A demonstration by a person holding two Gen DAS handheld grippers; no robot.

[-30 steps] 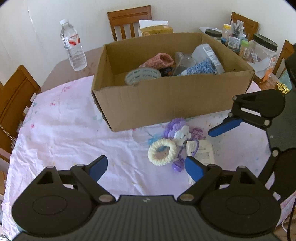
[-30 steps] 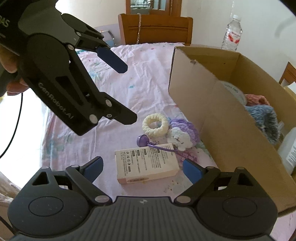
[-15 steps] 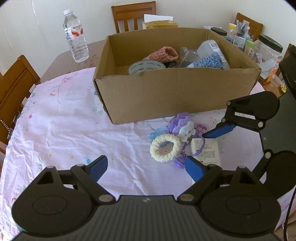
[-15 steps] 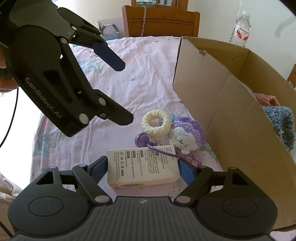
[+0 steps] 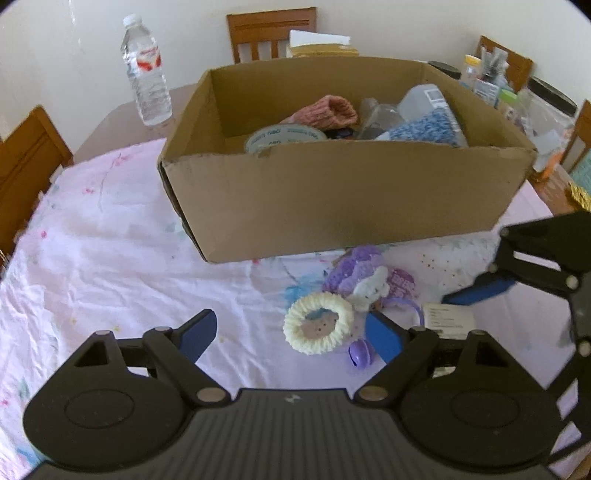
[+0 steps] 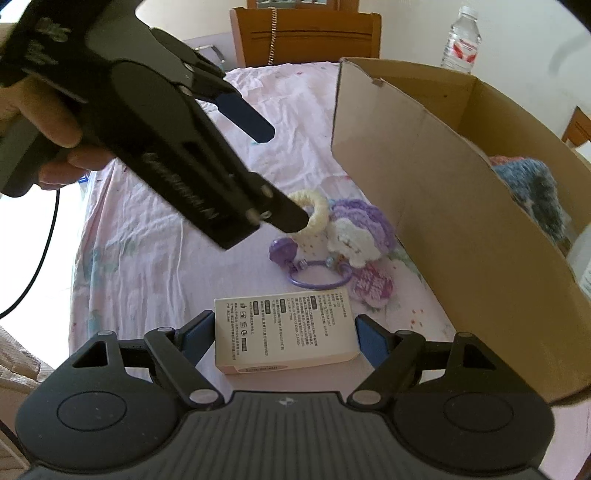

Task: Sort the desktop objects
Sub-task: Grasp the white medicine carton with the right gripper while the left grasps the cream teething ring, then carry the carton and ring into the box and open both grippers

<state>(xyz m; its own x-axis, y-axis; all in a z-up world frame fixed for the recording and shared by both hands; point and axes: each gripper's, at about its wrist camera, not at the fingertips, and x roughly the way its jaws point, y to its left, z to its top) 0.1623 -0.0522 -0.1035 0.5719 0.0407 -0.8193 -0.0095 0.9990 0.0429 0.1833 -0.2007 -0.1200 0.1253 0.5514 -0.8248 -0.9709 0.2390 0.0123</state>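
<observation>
The right gripper (image 6: 285,336) sat low over the pink cloth (image 6: 147,258) with its blue pads on either side of the white box (image 6: 284,328); the left pad looked to be touching the box's end, the right pad seemed just clear of it, so whether the grip had closed on it could not be told. The box lay flat, printed side up. The left gripper (image 5: 290,334) hung above the cloth with its fingers spread wide and nothing between them; in the right wrist view it crossed the upper left, a hand (image 6: 55,122) on its grip. Just beyond the box lay a purple ring (image 6: 317,275) with a small purple bell (image 6: 282,251), touching a purple and white crochet toy (image 6: 358,232). A cream crochet ring (image 5: 317,328) lay beside the toy, partly hidden by the left gripper in the right view. Behind these stood the open carton (image 5: 332,206), near wall facing the toys, holding a tape roll (image 5: 284,138), a pink knit piece (image 5: 325,110), a blue knit piece (image 5: 424,129) and a clear container (image 5: 424,101). Farther back stood a water bottle (image 5: 147,74) and wooden chairs (image 5: 271,31).
</observation>
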